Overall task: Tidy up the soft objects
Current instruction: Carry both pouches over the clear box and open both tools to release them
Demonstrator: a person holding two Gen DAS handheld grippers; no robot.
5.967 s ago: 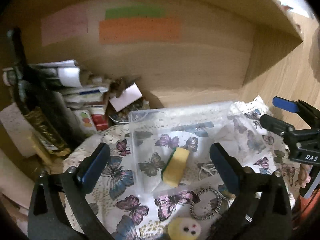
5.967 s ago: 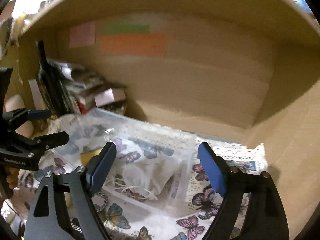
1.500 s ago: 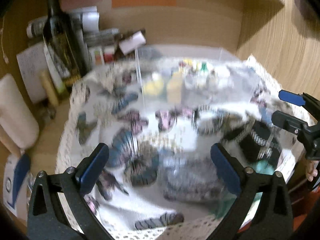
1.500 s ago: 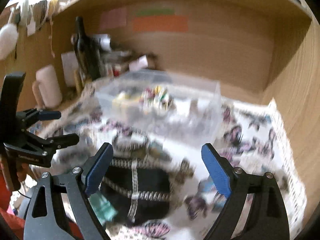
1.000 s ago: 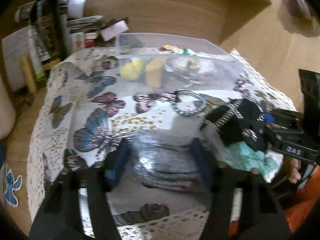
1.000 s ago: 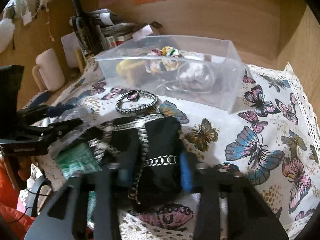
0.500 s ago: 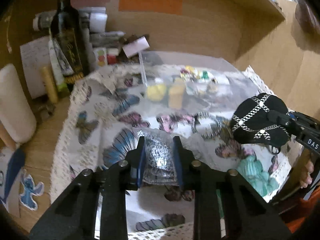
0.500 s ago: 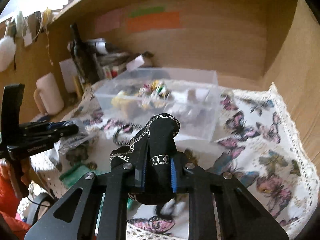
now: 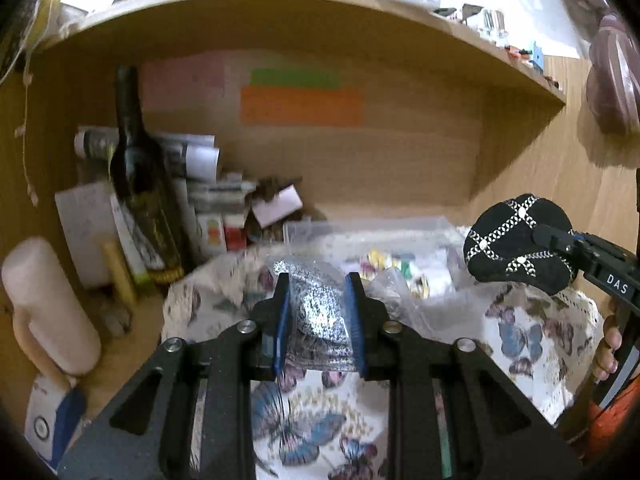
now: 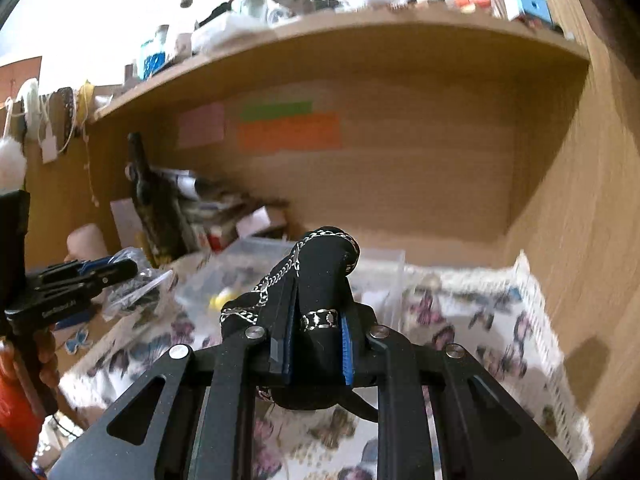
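My left gripper [image 9: 318, 322] is shut on a clear plastic bag of silvery-grey stuff [image 9: 318, 312] and holds it above the butterfly cloth [image 9: 312, 432], in front of the clear plastic box [image 9: 360, 232]. It also shows at the left of the right wrist view [image 10: 120, 276]. My right gripper [image 10: 316, 344] is shut on a black pouch with silver chains [image 10: 320, 280], held up before the box [image 10: 384, 264]. The pouch also shows at the right of the left wrist view [image 9: 516, 246]. The box holds small colourful soft things [image 9: 384, 264].
A dark wine bottle [image 9: 140, 184], stacked papers and small boxes [image 9: 208, 200] stand at the back left of the wooden alcove. A pale cylinder [image 9: 48, 304] stands at the left. A shelf [image 9: 320, 12] hangs overhead; a wooden wall [image 10: 580, 200] is at the right.
Both grippers closed on their items on the cloth about a second ago and have since lifted them. The view has tilted up and moved towards the box.
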